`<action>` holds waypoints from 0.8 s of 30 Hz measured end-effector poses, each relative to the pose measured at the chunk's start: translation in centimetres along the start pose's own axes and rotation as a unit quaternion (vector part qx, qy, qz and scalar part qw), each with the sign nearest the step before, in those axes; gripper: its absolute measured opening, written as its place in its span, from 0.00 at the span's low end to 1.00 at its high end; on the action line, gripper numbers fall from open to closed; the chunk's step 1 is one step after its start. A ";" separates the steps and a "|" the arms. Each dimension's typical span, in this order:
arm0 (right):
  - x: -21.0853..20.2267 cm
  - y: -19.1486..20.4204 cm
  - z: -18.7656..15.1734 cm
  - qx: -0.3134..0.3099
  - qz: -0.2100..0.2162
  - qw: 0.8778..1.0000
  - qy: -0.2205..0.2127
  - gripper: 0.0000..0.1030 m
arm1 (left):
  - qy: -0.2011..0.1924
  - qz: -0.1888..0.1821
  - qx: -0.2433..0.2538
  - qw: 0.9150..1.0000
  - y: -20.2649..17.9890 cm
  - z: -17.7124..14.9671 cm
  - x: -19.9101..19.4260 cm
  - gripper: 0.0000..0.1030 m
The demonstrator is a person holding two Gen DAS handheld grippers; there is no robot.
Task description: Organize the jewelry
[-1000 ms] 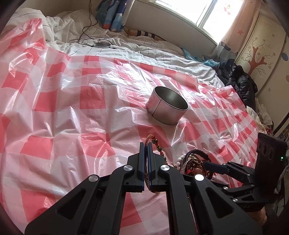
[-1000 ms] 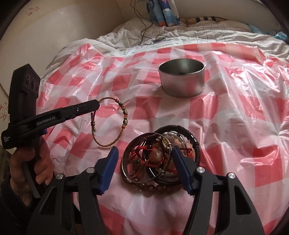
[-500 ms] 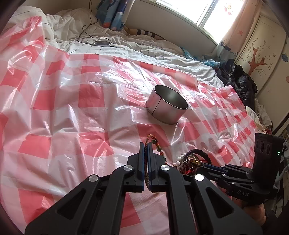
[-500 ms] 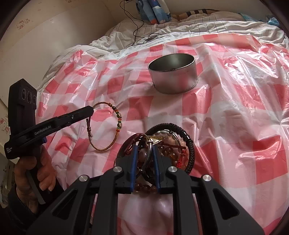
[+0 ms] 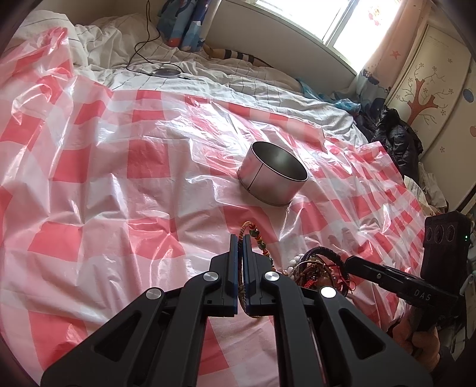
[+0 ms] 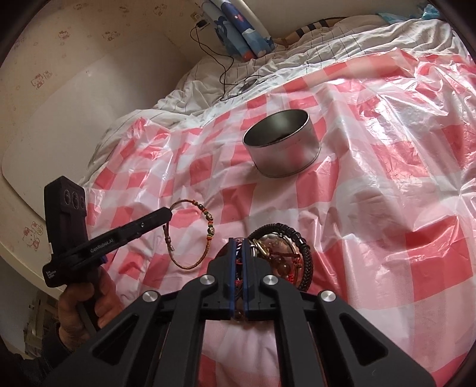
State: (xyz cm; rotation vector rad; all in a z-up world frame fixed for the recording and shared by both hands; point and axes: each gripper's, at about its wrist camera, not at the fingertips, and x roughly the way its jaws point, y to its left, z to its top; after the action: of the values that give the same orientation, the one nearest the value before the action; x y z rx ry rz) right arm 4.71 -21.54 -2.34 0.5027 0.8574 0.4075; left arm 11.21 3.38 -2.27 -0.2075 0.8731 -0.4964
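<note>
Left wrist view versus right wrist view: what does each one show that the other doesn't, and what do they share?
Only the left wrist view shows the window, the tree-decorated wardrobe and the right gripper from the side, reaching into the pile of bracelets.

Only the right wrist view shows the wall with cartoon stickers, the whole braided bracelet loop, and the left gripper pinching its end.

Both show the metal tin, the checked plastic sheet and both grippers shut.

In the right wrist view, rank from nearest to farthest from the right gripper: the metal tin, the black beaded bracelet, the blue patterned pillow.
1. black beaded bracelet, just right of the right gripper
2. metal tin, beyond it on the checkered sheet
3. blue patterned pillow, at the bed's far end
</note>
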 end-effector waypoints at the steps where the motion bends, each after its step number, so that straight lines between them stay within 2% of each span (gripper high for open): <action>1: 0.4 -0.3 0.0 0.008 -0.001 1.000 0.011 0.04 | 0.000 0.000 -0.001 1.000 0.0 0.0 0.0 0.02; 3: 1.0 -0.6 0.0 0.020 -0.007 0.999 0.024 0.07 | 0.000 -0.001 -0.001 1.000 -0.1 0.0 0.0 0.02; 4: 1.1 -0.6 -0.1 0.020 -0.008 0.999 0.026 0.15 | 0.001 -0.001 -0.001 1.000 -0.1 0.0 0.0 0.02; 5: 1.1 -0.5 -0.1 0.019 -0.008 0.999 0.024 0.46 | 0.001 -0.001 0.000 1.000 0.0 0.0 0.0 0.02; 6: 1.0 -0.4 -0.2 0.016 -0.009 1.000 0.019 0.64 | 0.001 -0.001 0.000 1.000 0.0 0.0 0.0 0.02; 10: 1.4 -0.2 -0.4 0.005 -0.017 1.000 0.022 0.62 | 0.001 -0.001 0.001 1.000 -0.1 0.0 0.0 0.02; 12: 1.7 0.1 -0.5 -0.004 -0.025 0.999 0.030 0.47 | 0.001 -0.002 0.000 1.000 -0.1 0.0 0.0 0.02; 13: 2.0 0.3 -0.6 -0.012 -0.030 0.999 0.035 0.44 | 0.001 -0.002 0.000 1.000 -0.1 0.0 0.0 0.02; 14: 2.4 0.5 -0.7 -0.017 -0.034 0.998 0.042 0.35 | 0.001 -0.001 0.000 1.000 -0.1 0.0 0.0 0.02; 15: 2.7 0.6 -0.8 -0.021 -0.040 0.998 0.046 0.21 | 0.002 -0.002 -0.001 1.000 -0.1 0.0 0.0 0.02; 16: 2.8 0.6 -0.9 -0.023 -0.044 0.998 0.048 0.16 | 0.002 -0.002 -0.001 1.000 -0.2 -0.1 0.1 0.02; 20: 1.8 0.8 -0.8 -0.027 -0.038 0.999 0.020 0.16 | 0.002 -0.002 -0.001 1.000 -0.2 -0.1 0.1 0.02; 24: 0.5 -0.2 -0.5 0.003 -0.012 1.000 -0.005 0.16 | -0.002 -0.004 -0.001 1.000 -0.5 -0.1 0.1 0.02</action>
State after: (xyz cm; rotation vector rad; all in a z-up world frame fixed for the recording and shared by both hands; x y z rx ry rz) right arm 4.69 -21.27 -3.01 0.4982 0.8546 0.3806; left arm 10.98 2.95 -2.22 -0.2133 0.8683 -0.5023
